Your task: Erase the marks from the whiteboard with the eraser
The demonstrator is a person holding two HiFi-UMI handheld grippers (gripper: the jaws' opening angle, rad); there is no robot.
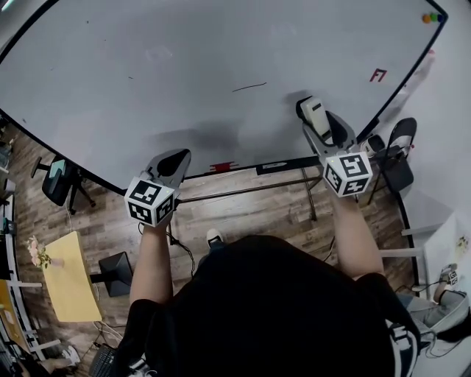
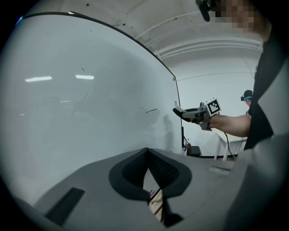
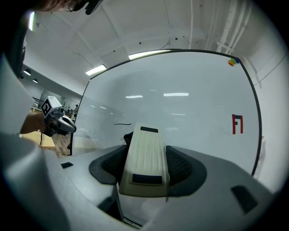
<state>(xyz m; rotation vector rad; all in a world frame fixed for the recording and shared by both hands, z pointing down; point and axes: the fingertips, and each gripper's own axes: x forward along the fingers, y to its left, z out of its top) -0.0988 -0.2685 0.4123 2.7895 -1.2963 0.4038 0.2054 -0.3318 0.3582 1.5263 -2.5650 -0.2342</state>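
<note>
The whiteboard (image 1: 147, 81) fills the top of the head view. On it is a short black stroke (image 1: 249, 87) near the middle and a red mark (image 1: 377, 74) at the right. My right gripper (image 1: 312, 110) is shut on a cream eraser (image 1: 316, 118), held to the right of and below the black stroke. In the right gripper view the eraser (image 3: 145, 155) points at the board, with the black stroke (image 3: 122, 123) up to its left and the red mark (image 3: 237, 124) far right. My left gripper (image 1: 173, 160) is shut and holds nothing, low by the board's bottom edge.
A marker ledge (image 1: 283, 166) runs under the board's bottom edge. Coloured magnets (image 1: 431, 17) sit at the board's top right corner. On the wooden floor are an office chair (image 1: 57, 182), a yellow table (image 1: 70, 276) at the left and a dark chair (image 1: 397, 151) at the right.
</note>
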